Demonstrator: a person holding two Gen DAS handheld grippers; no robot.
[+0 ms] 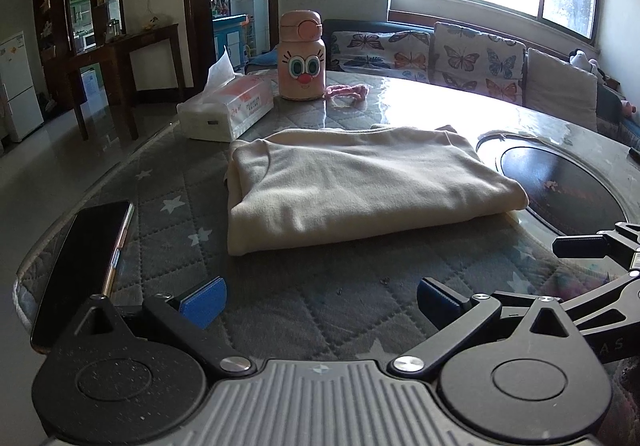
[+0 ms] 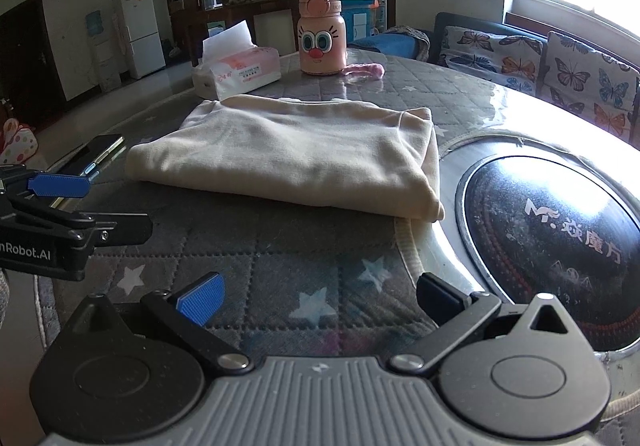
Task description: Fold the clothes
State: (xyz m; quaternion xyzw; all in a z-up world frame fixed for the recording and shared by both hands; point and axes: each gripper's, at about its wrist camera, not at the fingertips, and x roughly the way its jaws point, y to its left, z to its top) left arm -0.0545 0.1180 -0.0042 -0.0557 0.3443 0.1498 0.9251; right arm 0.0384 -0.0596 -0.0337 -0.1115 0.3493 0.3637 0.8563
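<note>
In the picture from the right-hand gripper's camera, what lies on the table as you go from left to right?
Phone → tissue pack → pink cartoon-face bottle → round black cooktop. The folded cream garment spans the middle, so it has no single place in the order.

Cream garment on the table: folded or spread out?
Folded: the cream garment lies as a compact layered rectangle with doubled edges, and both grippers are open, clear of it.

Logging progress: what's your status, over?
Left gripper open, empty. Right gripper open, empty. Cream garment folded on the table, untouched. Phone left of it, apart; nothing blocking.
</note>
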